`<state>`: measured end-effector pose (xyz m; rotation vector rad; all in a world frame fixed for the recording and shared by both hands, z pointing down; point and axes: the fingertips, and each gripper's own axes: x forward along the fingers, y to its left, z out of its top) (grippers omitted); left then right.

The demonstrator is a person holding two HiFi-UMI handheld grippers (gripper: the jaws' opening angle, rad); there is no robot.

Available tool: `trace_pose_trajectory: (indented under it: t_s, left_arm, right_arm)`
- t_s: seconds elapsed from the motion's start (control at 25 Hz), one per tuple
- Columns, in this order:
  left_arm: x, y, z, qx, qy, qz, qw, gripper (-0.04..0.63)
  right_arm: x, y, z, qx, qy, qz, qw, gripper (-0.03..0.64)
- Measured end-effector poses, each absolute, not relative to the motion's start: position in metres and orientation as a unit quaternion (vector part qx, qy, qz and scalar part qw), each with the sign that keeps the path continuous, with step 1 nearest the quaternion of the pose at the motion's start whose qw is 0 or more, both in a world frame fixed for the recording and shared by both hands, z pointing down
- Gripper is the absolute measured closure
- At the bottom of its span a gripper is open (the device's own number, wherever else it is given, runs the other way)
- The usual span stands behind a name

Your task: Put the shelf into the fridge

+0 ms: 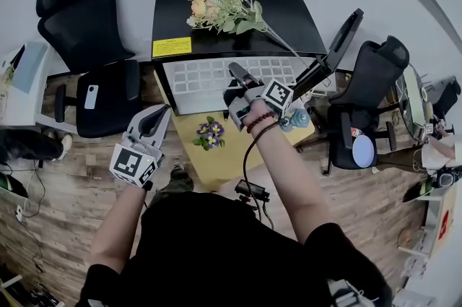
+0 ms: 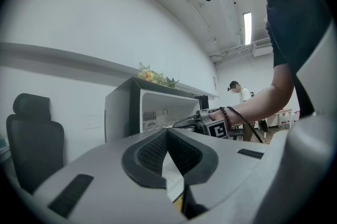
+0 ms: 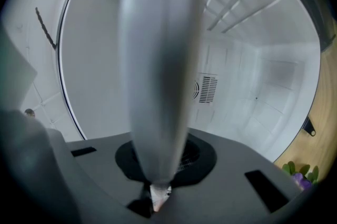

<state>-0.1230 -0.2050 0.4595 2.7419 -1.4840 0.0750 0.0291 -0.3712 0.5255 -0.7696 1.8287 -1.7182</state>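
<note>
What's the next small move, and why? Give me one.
Probably slide the shelf straight back into the fridge: the right gripper is clamped on its near edge, and much of the grid shows outside the open front.

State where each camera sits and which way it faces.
Head view: on the person's head, steeply down at the fridge; left gripper, right gripper and arms show.
Left gripper view: along its shut jaws, across at the fridge and right gripper; right forearm shows.
Right gripper view: along jaws clamping the shelf, into the fridge.
Shared: the fridge.
</note>
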Motion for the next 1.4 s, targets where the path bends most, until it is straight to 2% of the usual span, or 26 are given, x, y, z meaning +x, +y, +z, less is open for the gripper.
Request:
trace_pose_trajectory:
  t_s: [1.4]
  left_arm:
    - [-0.134, -0.208, 0.458, 0.876, -0.481, 0.031, 0.011, 0.577]
  right_arm:
    - [0.019, -0.408, 0.526, -0.291, 0.689, -0.617, 0.244, 0.571]
